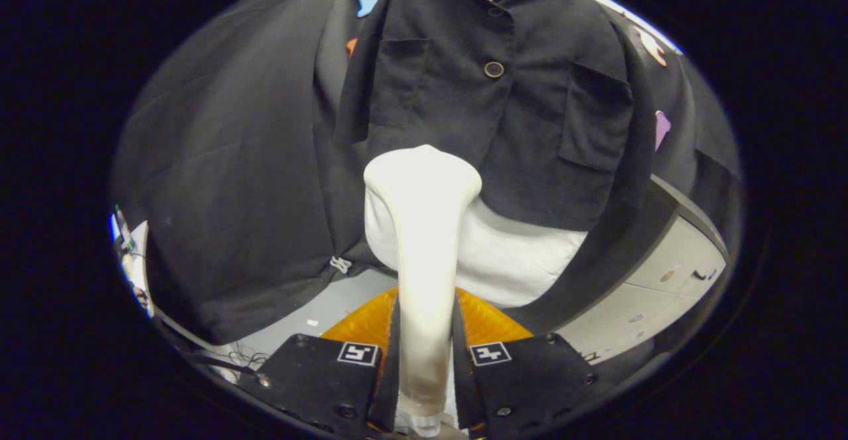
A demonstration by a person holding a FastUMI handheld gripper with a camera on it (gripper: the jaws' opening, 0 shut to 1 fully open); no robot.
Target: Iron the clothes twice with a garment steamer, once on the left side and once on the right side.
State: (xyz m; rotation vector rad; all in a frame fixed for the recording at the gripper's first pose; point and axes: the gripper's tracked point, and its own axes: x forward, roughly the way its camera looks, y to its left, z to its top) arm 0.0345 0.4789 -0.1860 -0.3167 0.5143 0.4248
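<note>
Gripper (424, 360) jaws clamped on white garment steamer (423, 228) handle, both fingers pressing it. Steamer head upright, in front of black jacket's (503, 109) lower hem, jacket hanging over white garment (517, 261).

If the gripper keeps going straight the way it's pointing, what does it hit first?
The gripper, shut on the white steamer, would likely press the steamer's head into the black jacket near its lower hem; depth is hard to judge.

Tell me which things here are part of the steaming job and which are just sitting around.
Part of the job:
- garment steamer, clamped between the fingers of the tool
- black jacket, hanging just beyond the steamer head

Just lying about:
- grey cabinet
- orange item behind the fingers
- cables on the floor
</note>
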